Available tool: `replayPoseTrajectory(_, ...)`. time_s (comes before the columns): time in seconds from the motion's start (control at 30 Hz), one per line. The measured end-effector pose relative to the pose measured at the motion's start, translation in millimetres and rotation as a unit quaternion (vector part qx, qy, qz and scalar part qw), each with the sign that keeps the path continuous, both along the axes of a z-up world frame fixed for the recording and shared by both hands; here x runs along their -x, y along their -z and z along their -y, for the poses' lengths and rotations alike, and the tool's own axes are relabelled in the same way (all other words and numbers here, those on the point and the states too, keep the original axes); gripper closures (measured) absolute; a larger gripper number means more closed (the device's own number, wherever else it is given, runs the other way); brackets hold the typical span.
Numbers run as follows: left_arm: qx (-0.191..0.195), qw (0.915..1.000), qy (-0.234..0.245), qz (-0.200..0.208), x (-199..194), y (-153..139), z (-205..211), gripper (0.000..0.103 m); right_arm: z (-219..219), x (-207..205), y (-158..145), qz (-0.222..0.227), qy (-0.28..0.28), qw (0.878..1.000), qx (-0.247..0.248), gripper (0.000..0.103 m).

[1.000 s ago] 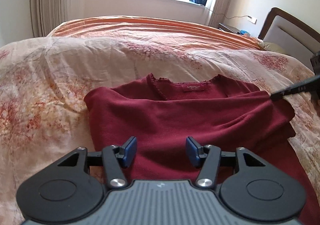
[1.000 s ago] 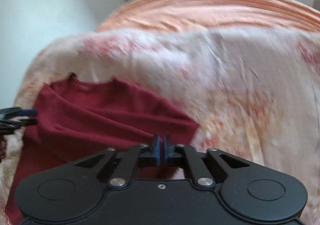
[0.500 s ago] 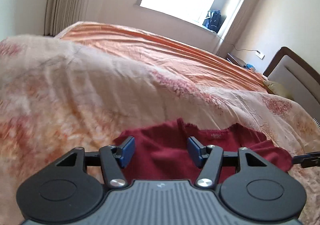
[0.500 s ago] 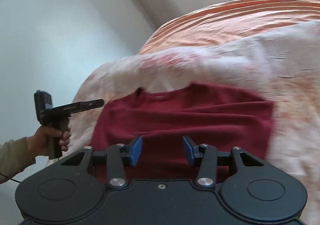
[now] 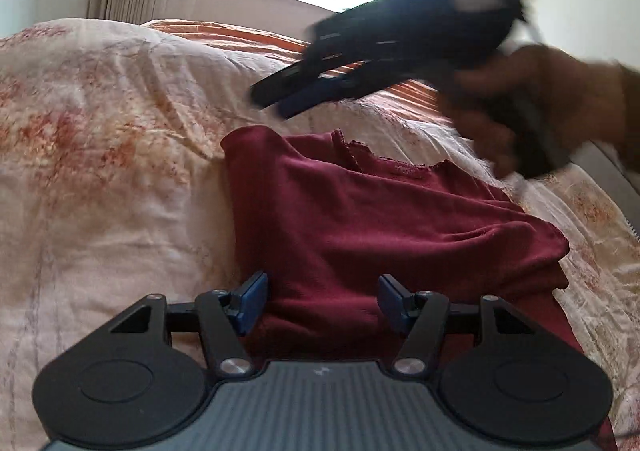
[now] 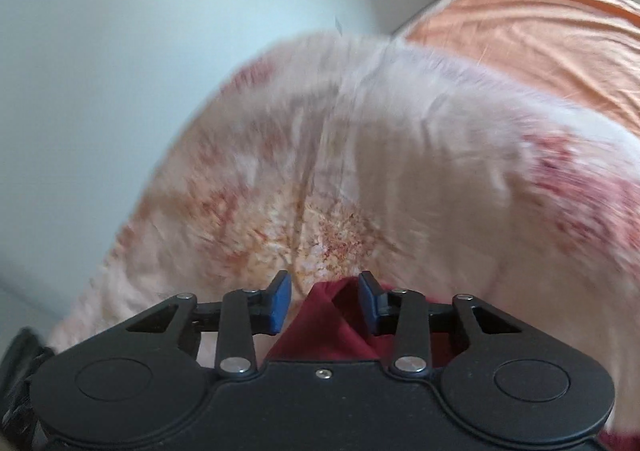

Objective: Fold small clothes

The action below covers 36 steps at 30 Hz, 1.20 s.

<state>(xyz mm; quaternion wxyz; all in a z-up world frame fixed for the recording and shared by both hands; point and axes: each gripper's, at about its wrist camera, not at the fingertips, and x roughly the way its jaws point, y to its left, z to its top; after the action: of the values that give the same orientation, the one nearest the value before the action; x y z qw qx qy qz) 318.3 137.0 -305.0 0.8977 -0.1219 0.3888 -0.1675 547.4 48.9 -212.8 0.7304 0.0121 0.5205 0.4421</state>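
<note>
A dark red top [image 5: 360,219] is being kept spread, partly folded, on a floral bedspread [image 5: 100,179], its neckline toward the window. The left gripper [image 5: 320,299] is being held over the top's near edge with its jaws apart, nothing clamped. The right gripper [image 6: 323,301], blurred, is being held above the top's far corner; its jaws have just been closing yet are parted, a peak of red fabric between them, unpinched.

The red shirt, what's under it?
The red shirt lies on a flowery bedspread, which shows all around it. The part of the bedspread right underneath is covered, and so is anything tucked inside the shirt's folds.
</note>
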Motion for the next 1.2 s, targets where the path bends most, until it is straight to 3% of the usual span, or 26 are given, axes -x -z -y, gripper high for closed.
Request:
replayPoseTrajectory(0.07, 0.0, 1.0, 0.001, 0.001, 2, 3, -4, 0.037, -21, -7, 12, -0.033, -0.021, 0.999, 0.029, 0.067)
replayPoseTrajectory(0.2, 0.001, 1.0, -0.003, -0.009, 5, 10, -8, 0.033, -44, -8, 30, -0.059, -0.056, 0.992, 0.098, 0.086)
replayPoseTrajectory(0.23, 0.002, 0.9999, -0.005, -0.011, 6, 12, -7, 0.033, -44, -9, 30, -0.057, -0.052, 0.992, 0.098, 0.094)
replayPoseTrajectory(0.43, 0.015, 0.9998, -0.008, -0.014, 7, 17, -13, 0.033, -14, -11, 39, -0.051, 0.047, 0.997, 0.015, 0.098)
replayPoseTrajectory(0.47, 0.014, 0.9998, -0.006, -0.016, 7, 17, -13, 0.033, -6, -8, 43, -0.052, 0.066, 0.996, 0.005, 0.095)
replayPoseTrajectory(0.53, 0.01, 0.9998, -0.001, -0.016, 7, 17, -12, 0.033, 16, -6, 46, -0.09, 0.114, 0.988, -0.046, 0.069)
replayPoseTrajectory(0.6, 0.007, 0.9999, 0.0, -0.015, 10, 11, -14, 0.033, 31, 2, 34, -0.06, 0.131, 0.986, -0.083, 0.051)
replayPoseTrajectory(0.67, 0.011, 0.9999, -0.007, -0.002, 16, 1, -18, 0.033, 41, 17, 18, -0.026, 0.119, 0.987, -0.103, 0.051)
replayPoseTrajectory(0.83, 0.053, 0.9978, 0.012, 0.038, 26, -26, -11, 0.03, 50, 33, 29, -0.094, 0.078, 0.978, -0.171, 0.051)
replayPoseTrajectory(0.9, 0.05, 0.9974, 0.04, 0.033, 18, -25, 3, 0.027, 54, 32, 44, -0.109, 0.093, 0.979, -0.144, 0.054)
replayPoseTrajectory(0.97, 0.028, 0.9978, 0.059, -0.01, 7, -8, 19, 0.026, 64, 31, 53, -0.081, 0.127, 0.985, -0.088, 0.07)
replayPoseTrajectory(1.0, 0.007, 0.9978, 0.057, -0.034, 3, 3, 23, 0.029, 76, 30, 52, -0.076, 0.146, 0.983, -0.082, 0.071)
replayPoseTrajectory(1.03, -0.014, 0.9972, 0.058, -0.045, 2, 9, 26, 0.035, 90, 31, 47, -0.071, 0.164, 0.98, -0.085, 0.064)
replayPoseTrajectory(1.07, -0.02, 0.9973, 0.058, -0.04, 5, 7, 26, 0.034, 106, 36, 38, -0.059, 0.173, 0.979, -0.093, 0.061)
replayPoseTrajectory(1.13, 0.003, 0.9982, 0.05, -0.033, 12, -2, 23, 0.027, 132, 50, 23, -0.048, 0.165, 0.978, -0.117, 0.045)
replayPoseTrajectory(1.2, 0.007, 0.9986, 0.045, -0.027, 18, -7, 23, 0.021, 159, 71, 18, -0.053, 0.16, 0.975, -0.143, 0.039)
